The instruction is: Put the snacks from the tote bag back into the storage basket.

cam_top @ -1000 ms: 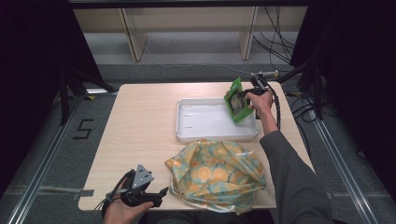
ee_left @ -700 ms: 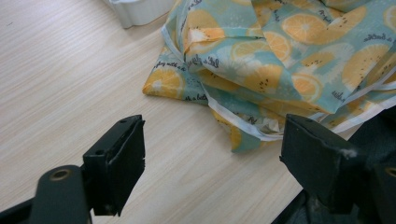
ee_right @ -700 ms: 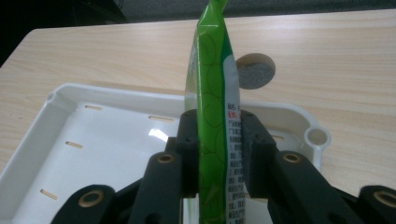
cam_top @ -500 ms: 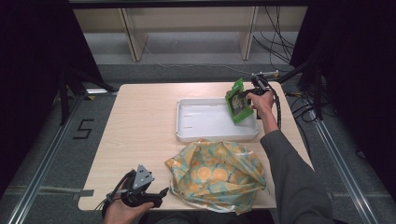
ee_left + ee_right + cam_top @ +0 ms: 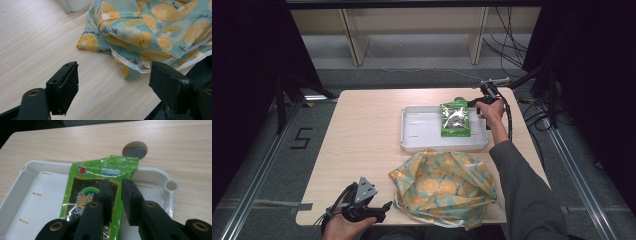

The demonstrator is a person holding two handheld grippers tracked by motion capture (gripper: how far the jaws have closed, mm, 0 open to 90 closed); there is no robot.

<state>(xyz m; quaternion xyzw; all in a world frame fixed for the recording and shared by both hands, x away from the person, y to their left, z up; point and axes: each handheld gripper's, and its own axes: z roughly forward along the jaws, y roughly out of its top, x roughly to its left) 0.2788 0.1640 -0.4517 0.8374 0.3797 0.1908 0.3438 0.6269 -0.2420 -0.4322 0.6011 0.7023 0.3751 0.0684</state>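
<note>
A green snack packet (image 5: 455,120) (image 5: 100,175) lies flat in the white tray (image 5: 422,135) (image 5: 32,185), its top edge resting on the far rim. My right gripper (image 5: 476,102) (image 5: 116,181) hovers over the packet's right part. Its jaws have just been closing and stand a narrow gap apart, with nothing pinched between them. My left gripper (image 5: 384,207) (image 5: 113,72) rests at the table's near left edge. It is wide open and empty, just short of an orange-print cloth bag (image 5: 442,185) (image 5: 150,32).
A small round disc (image 5: 458,99) (image 5: 135,150) lies on the table just behind the tray's far rim. The cloth bag is crumpled in front of the tray. Bare wood stretches across the left half of the table (image 5: 357,130).
The green packet was held up on edge over the tray's right end; now it lies flat in the tray and the right jaws are off it. The left hand has stayed put.
</note>
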